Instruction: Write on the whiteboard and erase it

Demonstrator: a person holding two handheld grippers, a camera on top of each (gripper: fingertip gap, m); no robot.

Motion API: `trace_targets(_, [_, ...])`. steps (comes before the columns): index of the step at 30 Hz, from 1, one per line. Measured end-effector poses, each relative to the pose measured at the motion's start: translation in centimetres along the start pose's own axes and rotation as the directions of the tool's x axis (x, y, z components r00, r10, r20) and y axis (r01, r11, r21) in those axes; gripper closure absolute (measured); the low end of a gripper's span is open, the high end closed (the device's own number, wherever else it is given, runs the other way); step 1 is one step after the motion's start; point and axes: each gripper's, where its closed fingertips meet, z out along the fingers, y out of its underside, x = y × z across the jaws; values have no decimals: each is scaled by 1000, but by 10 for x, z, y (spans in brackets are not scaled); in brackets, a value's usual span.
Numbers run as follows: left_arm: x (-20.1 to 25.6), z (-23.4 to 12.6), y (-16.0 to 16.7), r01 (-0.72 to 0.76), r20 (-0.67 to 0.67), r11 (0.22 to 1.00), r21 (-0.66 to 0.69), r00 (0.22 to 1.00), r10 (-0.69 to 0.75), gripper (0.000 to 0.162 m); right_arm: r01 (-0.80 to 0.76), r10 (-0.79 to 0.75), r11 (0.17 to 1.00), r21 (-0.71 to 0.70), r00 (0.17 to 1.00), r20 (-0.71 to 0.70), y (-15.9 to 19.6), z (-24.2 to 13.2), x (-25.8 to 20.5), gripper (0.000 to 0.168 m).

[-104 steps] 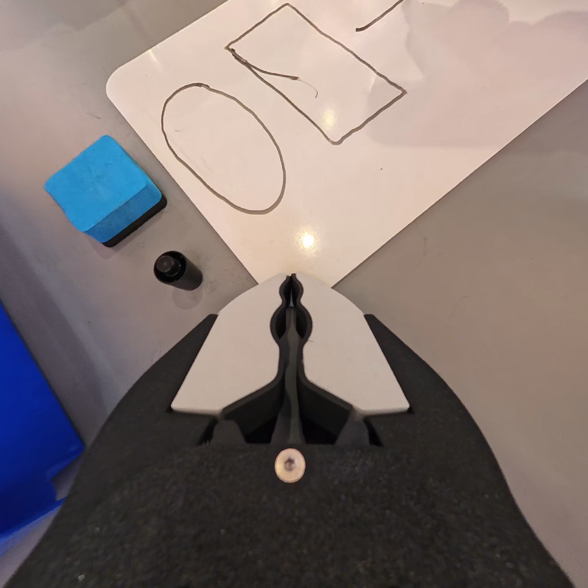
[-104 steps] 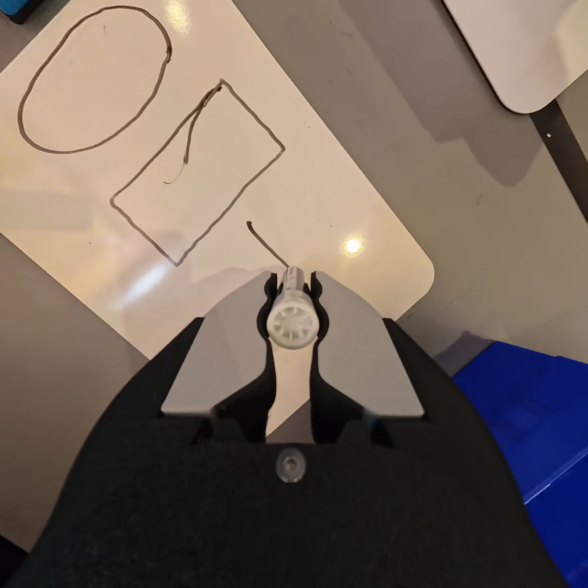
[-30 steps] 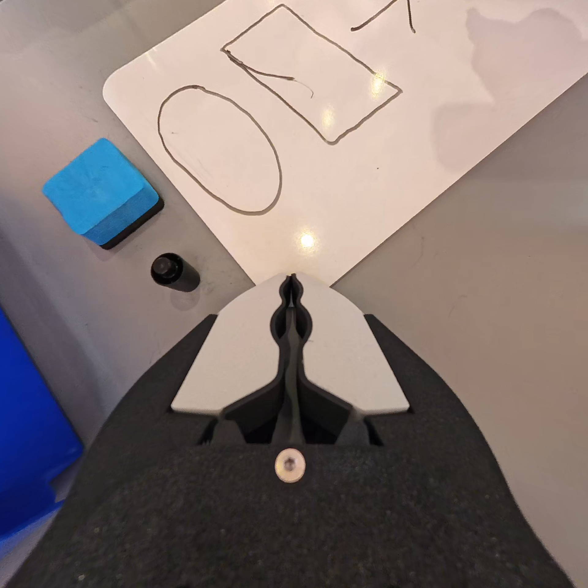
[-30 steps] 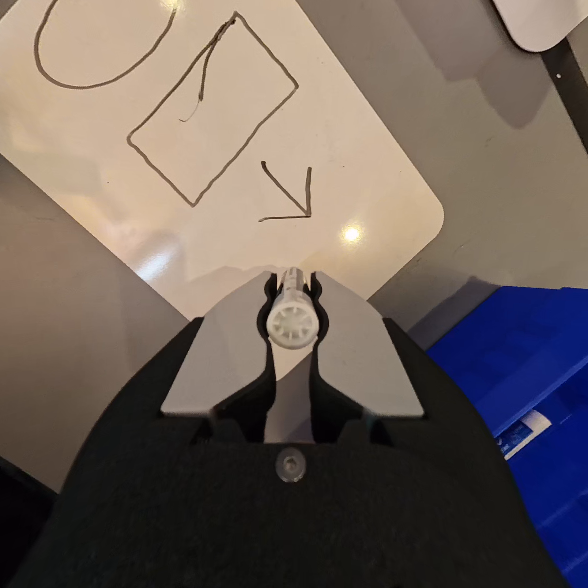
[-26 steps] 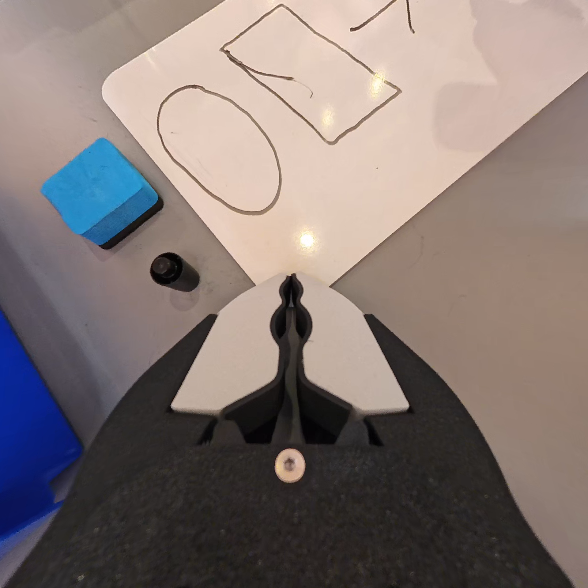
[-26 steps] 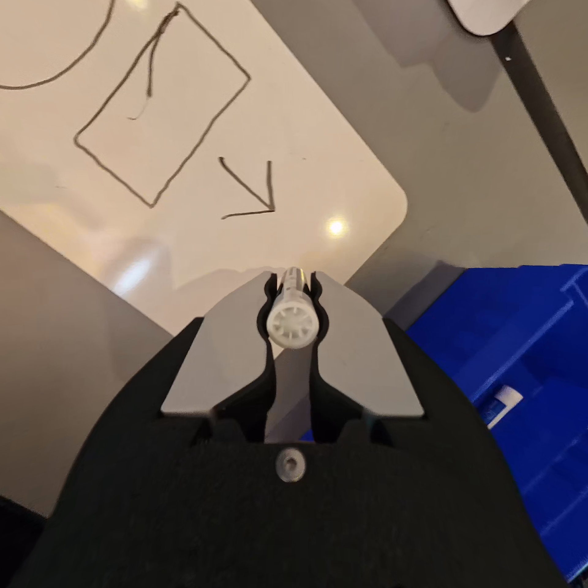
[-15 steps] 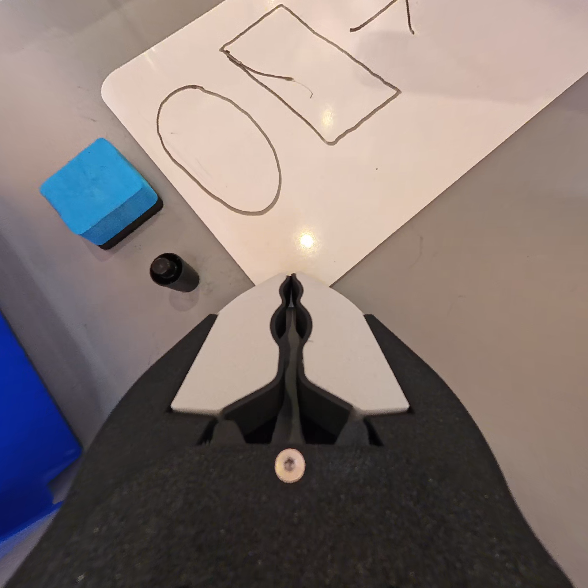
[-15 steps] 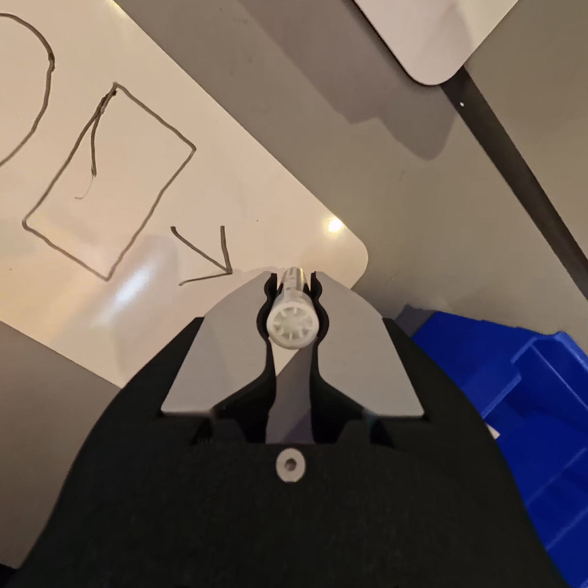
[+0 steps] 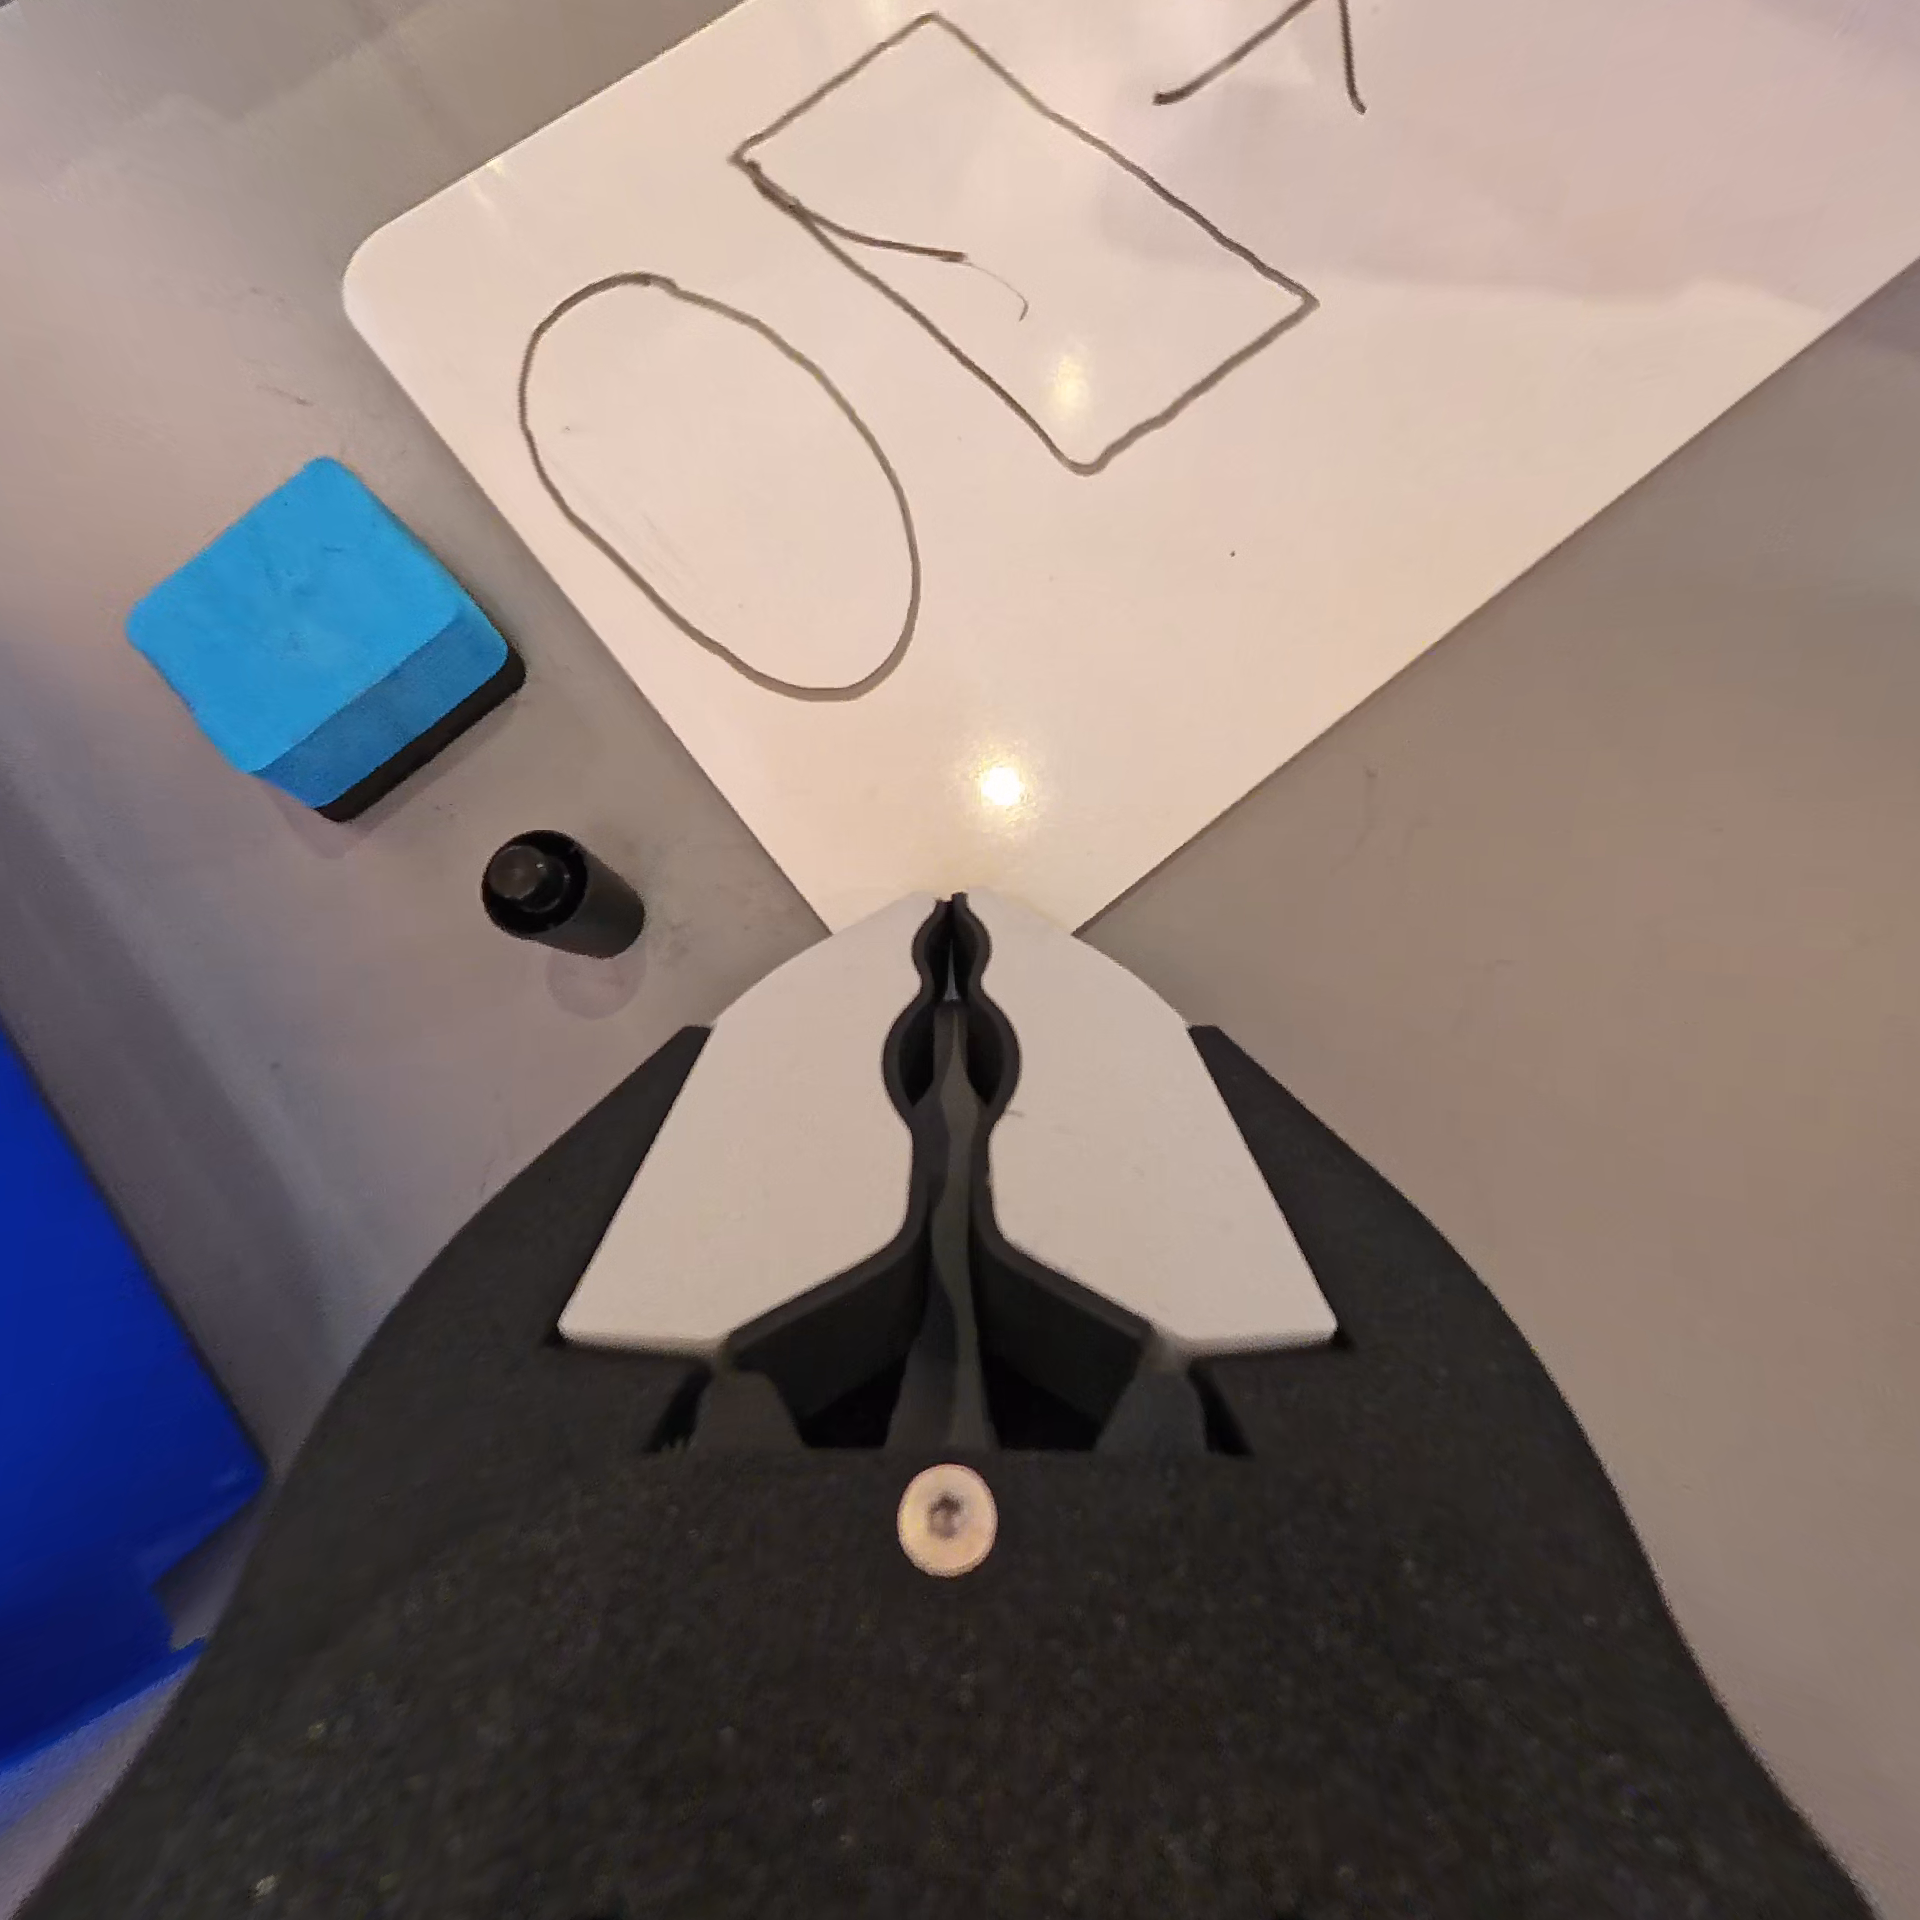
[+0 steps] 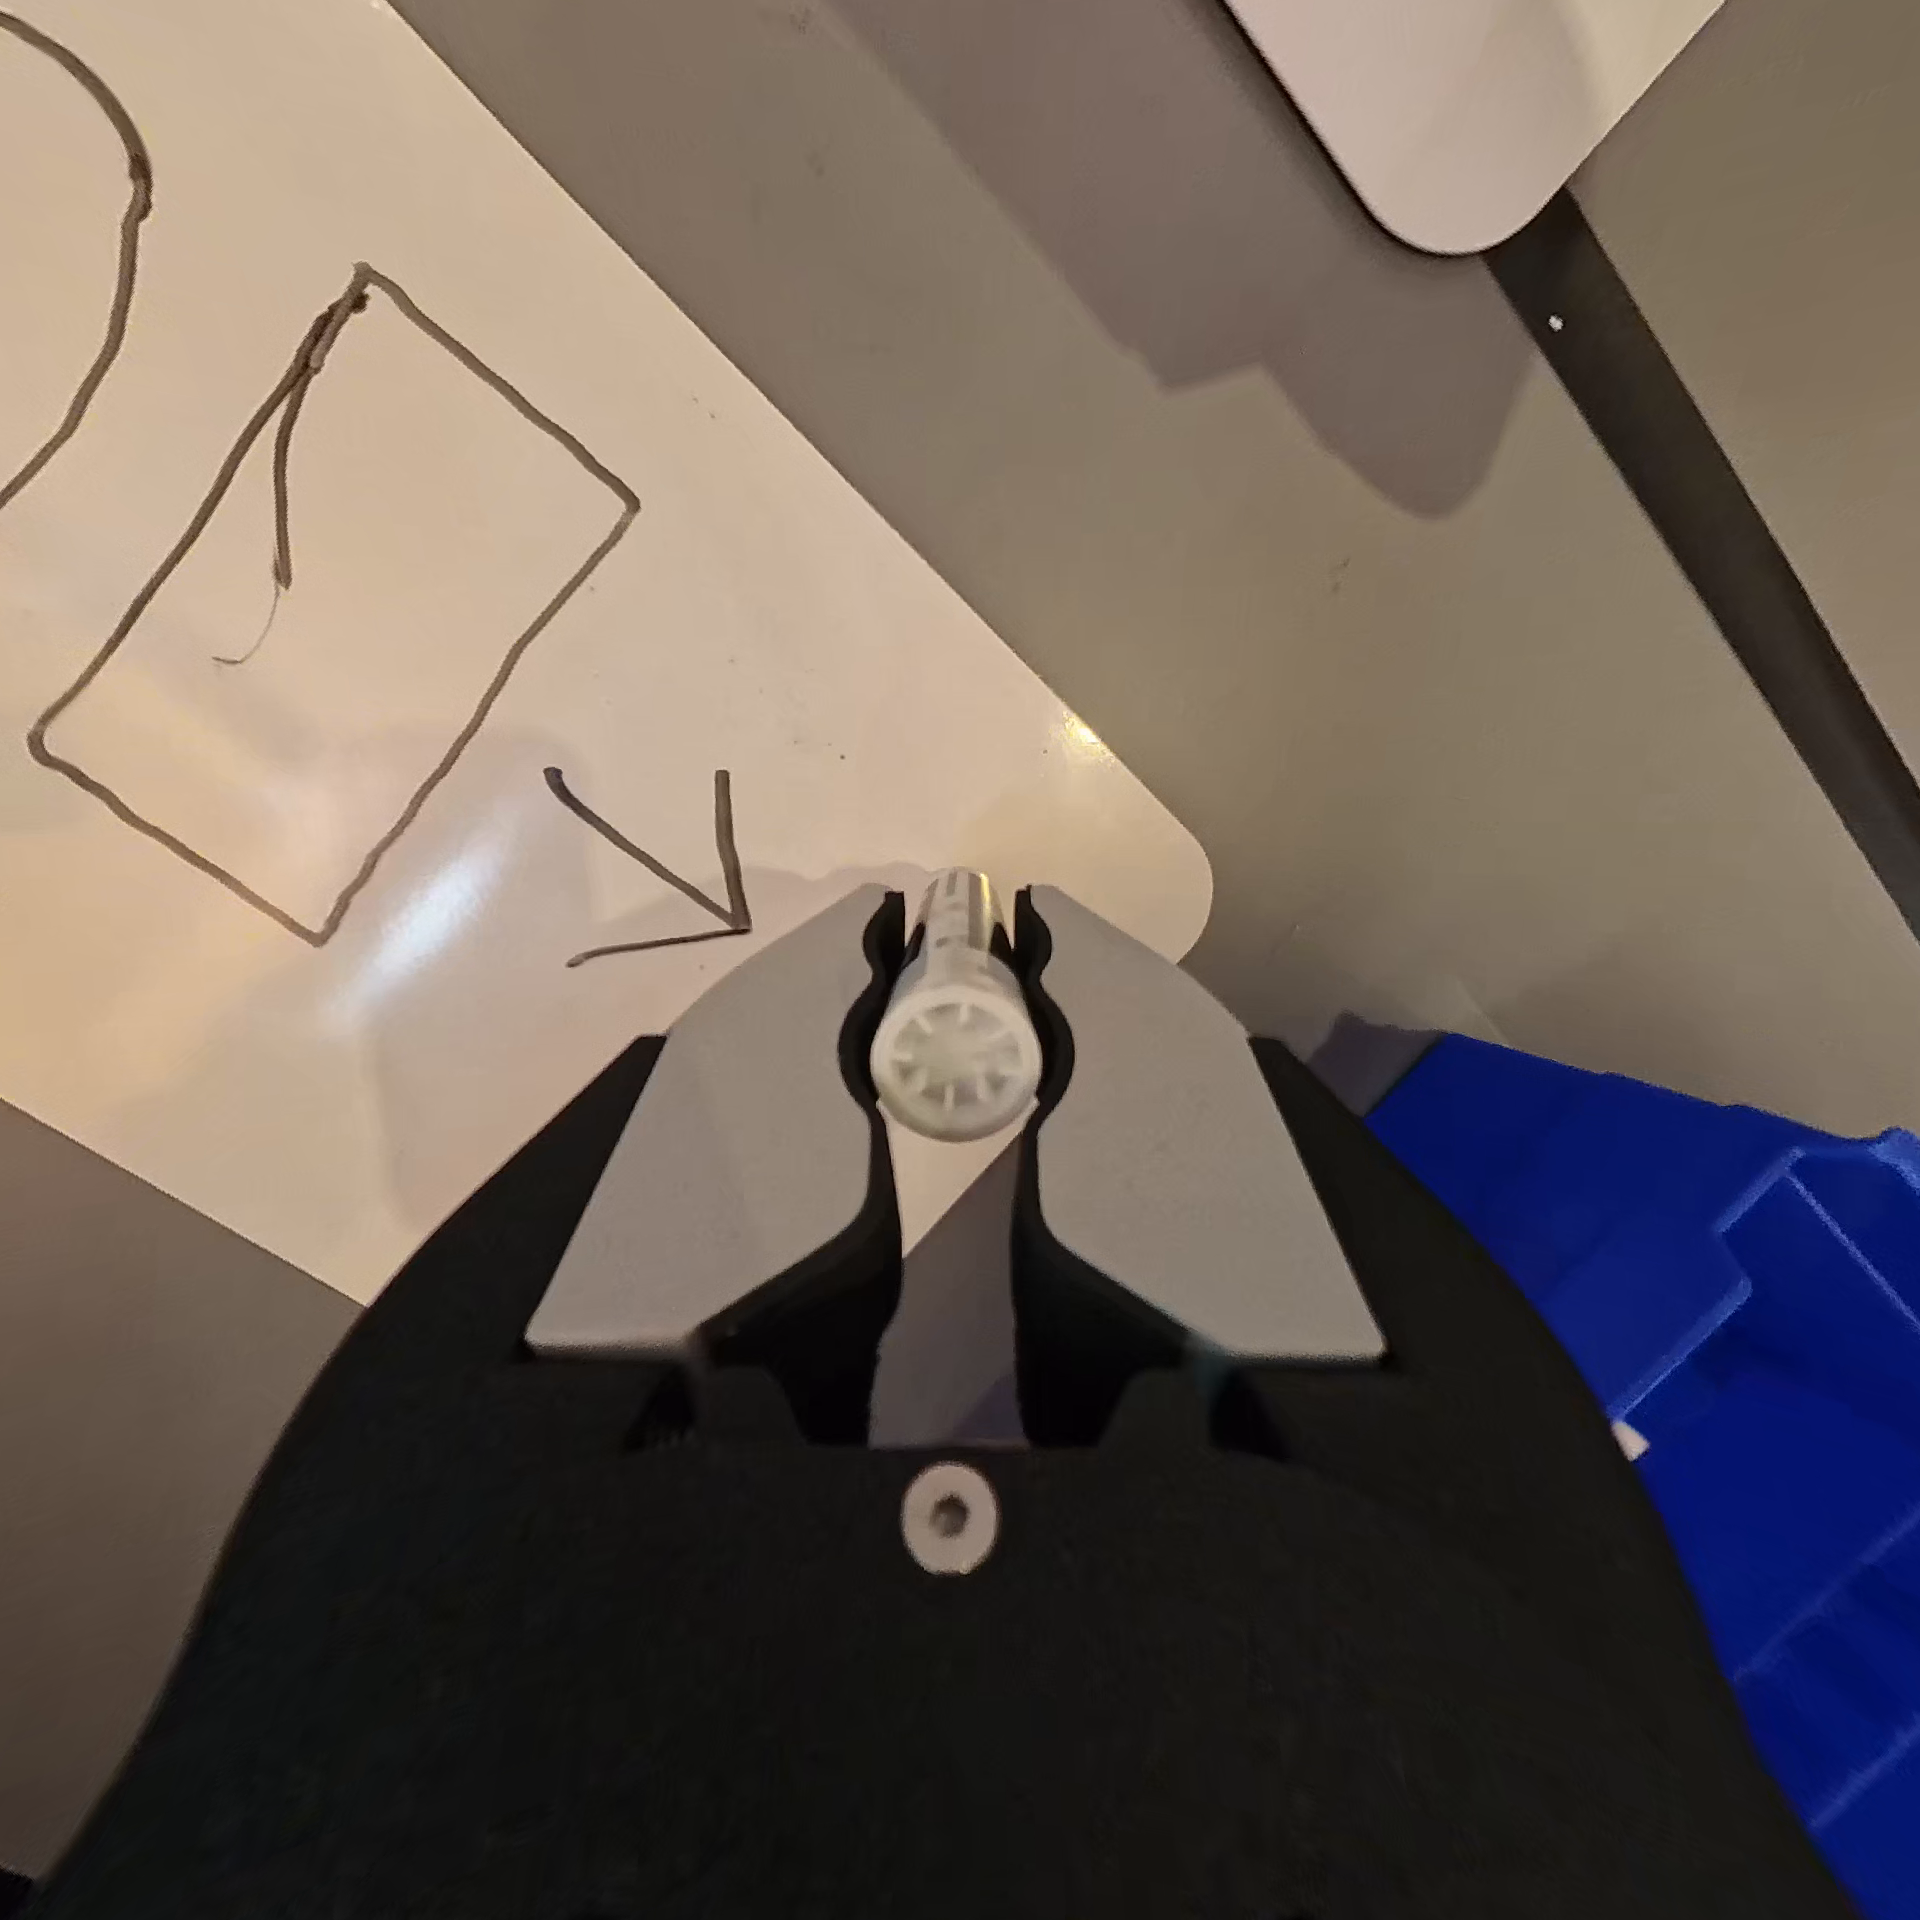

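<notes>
A white whiteboard point(image 9: 1039, 582) lies flat on the grey table, with an oval, a rectangle and an arrow drawn on it in black. It also shows in the right wrist view point(image 10: 727, 665). A blue eraser point(image 9: 312, 634) with a black base sits left of the board, and a black marker cap point(image 9: 556, 906) lies just below it. My left gripper point(image 9: 956, 902) is shut and empty, hovering at the board's near corner. My right gripper point(image 10: 958, 891) is shut on a white marker point(image 10: 956, 1023), held over the board's right corner beside the arrow; the marker's tip is hidden.
A blue bin point(image 10: 1662, 1299) stands at the right in the right wrist view, and another blue bin point(image 9: 94, 1299) is at the left edge in the left wrist view. A second white board point(image 10: 1455, 94) lies at the far right, beside a dark seam point(image 10: 1714, 540) in the table.
The arrow was completed from a single stroke. My right gripper then lifted with the marker and swung right toward the blue bin. The left gripper has barely moved.
</notes>
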Motion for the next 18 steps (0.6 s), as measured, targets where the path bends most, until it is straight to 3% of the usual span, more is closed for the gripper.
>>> trace_targets(18, [-1, 1, 0, -9, 21, 1000, -4, 1000, 9, 162, -49, 48, 999, -21, 999, -22, 58, -23, -12, 148])
